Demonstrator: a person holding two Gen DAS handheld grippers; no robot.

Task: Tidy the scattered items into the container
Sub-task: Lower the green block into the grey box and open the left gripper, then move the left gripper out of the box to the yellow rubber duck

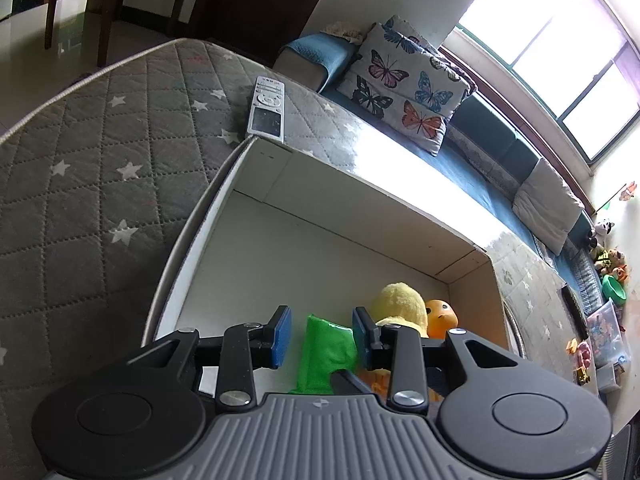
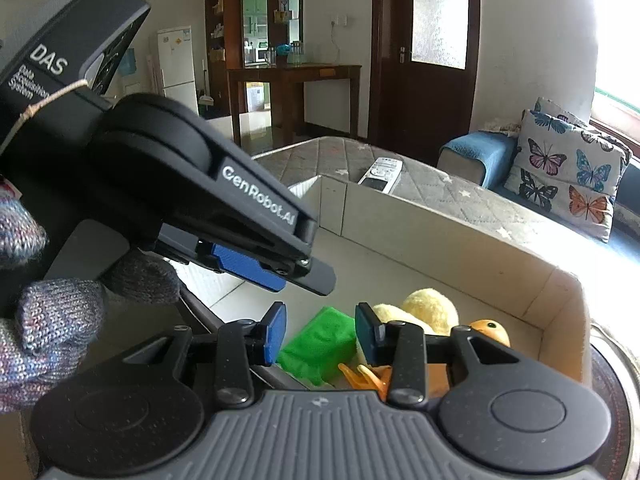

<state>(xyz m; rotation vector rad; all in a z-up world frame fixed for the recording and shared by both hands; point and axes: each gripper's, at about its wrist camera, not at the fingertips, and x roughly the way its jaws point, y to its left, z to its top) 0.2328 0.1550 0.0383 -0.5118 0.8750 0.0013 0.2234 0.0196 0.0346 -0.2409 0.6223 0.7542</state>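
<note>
Toys gathered in an open white box, both grippers poised over it.
From the left wrist, the left gripper (image 1: pixel 322 332) had its blue ribbed pads apart, pressing on nothing; beneath them in the near corner of the smooth, flat-walled cardboard box (image 1: pixel 360 208) lay a glossy green pouch (image 1: pixel 324 356), a fuzzy yellow plush (image 1: pixel 400 304) and a round, shiny orange toy (image 1: pixel 442 316). A slim silver remote (image 1: pixel 267 106) rested just outside the box's far corner on the grey quilted, star-printed mat (image 1: pixel 100 140). From the right wrist, the right gripper (image 2: pixel 320 330) likewise stood with jaws apart and empty over the same pouch, plush and orange toy, while a knit-gloved hand (image 2: pixel 52 320) held the left gripper beside it.
</note>
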